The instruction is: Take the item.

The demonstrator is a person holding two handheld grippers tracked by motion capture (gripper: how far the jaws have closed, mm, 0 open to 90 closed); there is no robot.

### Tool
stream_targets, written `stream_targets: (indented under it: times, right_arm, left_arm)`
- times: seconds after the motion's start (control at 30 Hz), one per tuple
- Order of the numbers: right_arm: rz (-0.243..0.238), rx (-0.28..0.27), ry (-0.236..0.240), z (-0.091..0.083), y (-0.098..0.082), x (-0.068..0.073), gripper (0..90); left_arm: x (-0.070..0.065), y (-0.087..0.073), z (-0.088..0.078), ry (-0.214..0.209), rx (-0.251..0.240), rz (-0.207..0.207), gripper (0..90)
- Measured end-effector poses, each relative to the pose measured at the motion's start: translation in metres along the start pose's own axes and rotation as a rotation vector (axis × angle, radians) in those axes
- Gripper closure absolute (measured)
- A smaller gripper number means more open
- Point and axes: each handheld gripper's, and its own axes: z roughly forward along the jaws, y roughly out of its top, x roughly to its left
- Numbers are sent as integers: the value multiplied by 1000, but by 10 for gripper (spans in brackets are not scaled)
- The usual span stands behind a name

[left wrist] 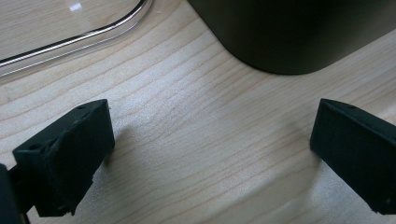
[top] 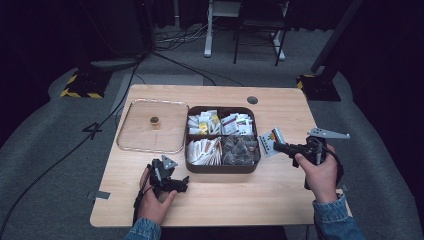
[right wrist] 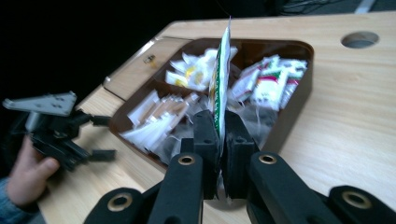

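Observation:
A dark brown box [top: 221, 168] with four compartments of white sachets and dark packets stands mid-table. My right gripper [top: 276, 146] hovers just right of the box, shut on a white sachet [top: 271, 140] with red, green and yellow print. In the right gripper view that sachet [right wrist: 220, 79] stands on edge, pinched between the black pads [right wrist: 207, 140]. My left gripper [top: 183, 184] rests on the table in front of the box's left corner. Its jaws stand wide apart over bare wood in the left gripper view, gripper [left wrist: 205, 154], with the box corner [left wrist: 289, 37] ahead.
The box's clear lid [top: 153, 126], with a small knob, lies flat on the table left of the box. A cable hole [top: 252, 100] sits near the table's far edge. Bare wood spreads in front of the box and to its right. Grey carpet and stands surround the table.

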Motion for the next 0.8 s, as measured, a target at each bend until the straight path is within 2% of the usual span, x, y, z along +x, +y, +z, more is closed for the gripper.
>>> stream_targets:
  times: [0.03,0.07,0.13,0.27,0.37,0.57,0.8]
  right_arm:
    - [-16,25,-8,1,-2,0,870]
    - [-10,38,-8,1,-3,-1,869]
    - [11,28,-10,-1,-7,-6,870]
    - [16,64,-64,-3,-15,-14,869]
    - [23,77,-62,-3,-18,-17,869]
    - [38,143,-120,4,-32,-33,869]
    - [69,195,-122,13,-41,-43,869]
  left_arm:
    - [0,0,0,0,0,0,1]
    - [0,0,0,0,-1,0,1]
    - [0,0,0,0,0,0,1]
    - [0,0,0,-1,0,1,1]
    - [0,0,0,-1,0,0,1]
    - [0,0,0,-1,1,1,1]
    - [0,1,1,-3,1,3,1]
